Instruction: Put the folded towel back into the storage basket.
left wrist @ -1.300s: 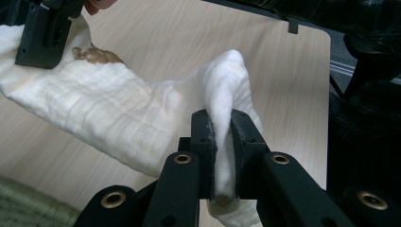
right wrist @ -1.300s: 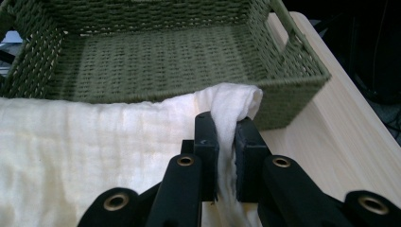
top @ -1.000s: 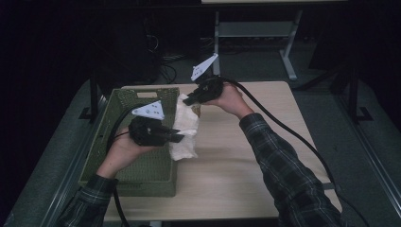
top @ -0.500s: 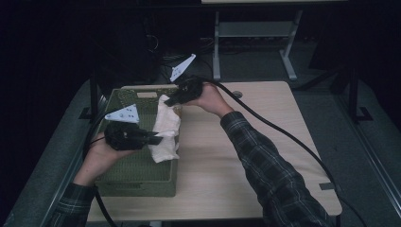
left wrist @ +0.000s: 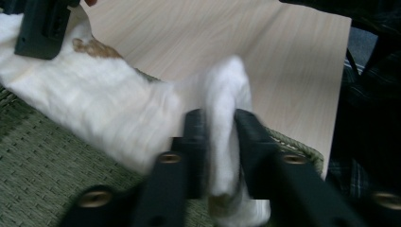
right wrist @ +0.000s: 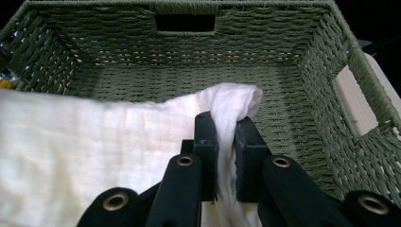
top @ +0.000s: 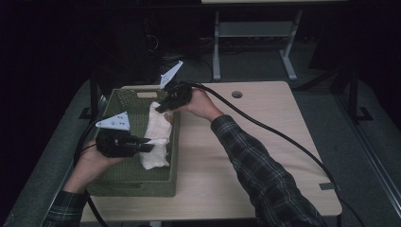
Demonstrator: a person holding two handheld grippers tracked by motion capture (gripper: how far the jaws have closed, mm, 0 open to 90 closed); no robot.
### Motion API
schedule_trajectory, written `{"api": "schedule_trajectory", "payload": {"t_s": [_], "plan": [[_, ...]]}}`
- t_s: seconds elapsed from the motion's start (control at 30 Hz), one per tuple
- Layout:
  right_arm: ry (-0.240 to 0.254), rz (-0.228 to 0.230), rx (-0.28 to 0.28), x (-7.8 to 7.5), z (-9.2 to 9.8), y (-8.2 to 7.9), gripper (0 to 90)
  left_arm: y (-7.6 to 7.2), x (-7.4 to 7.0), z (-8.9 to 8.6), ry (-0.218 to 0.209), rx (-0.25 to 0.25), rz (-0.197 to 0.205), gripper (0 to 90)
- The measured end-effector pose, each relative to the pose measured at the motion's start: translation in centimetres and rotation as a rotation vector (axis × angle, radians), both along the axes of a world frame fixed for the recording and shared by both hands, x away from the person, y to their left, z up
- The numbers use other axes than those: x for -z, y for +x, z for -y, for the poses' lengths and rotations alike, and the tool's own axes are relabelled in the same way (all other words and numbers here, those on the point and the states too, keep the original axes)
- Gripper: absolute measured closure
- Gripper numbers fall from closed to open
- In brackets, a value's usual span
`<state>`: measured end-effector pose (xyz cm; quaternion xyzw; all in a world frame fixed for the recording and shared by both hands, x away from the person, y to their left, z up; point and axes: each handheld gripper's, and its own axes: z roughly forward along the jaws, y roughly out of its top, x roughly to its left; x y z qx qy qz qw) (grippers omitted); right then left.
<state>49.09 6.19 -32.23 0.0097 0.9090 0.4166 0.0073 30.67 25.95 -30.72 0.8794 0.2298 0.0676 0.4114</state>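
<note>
Pinching white cloth [right wrist: 94, 142] between fingers [right wrist: 206, 142], over basket [right wrist: 283, 94]

Soft white cloth [top: 156, 137], rough woven basket [top: 127, 182]

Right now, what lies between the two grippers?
The white cloth stretches from the left gripper to the right gripper, over the green basket, in the high view.
</note>
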Motion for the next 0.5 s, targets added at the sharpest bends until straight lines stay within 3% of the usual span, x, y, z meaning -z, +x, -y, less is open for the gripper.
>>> {"api": "schedule_trajectory", "payload": {"t_s": [0.1, 0.23, 0.5], "plan": [[-0.008, -0.005, 0.003, 0.3, -0.2, 0.1, 82.0, 0.2, 0.1, 0.0, -0.005, -0.012, 0.001, 56.2], [-0.032, -0.005, 0.002, 0.9, -0.5, 0.2, 82.0, 0.4, 0.3, 0.2, -0.007, -0.021, 0.002, 51.3], [-0.041, -0.003, 0.010, 1.3, -0.6, 0.5, 81.9, 0.7, 0.7, 0.3, -0.012, -0.020, -0.001, 49.1]]}}
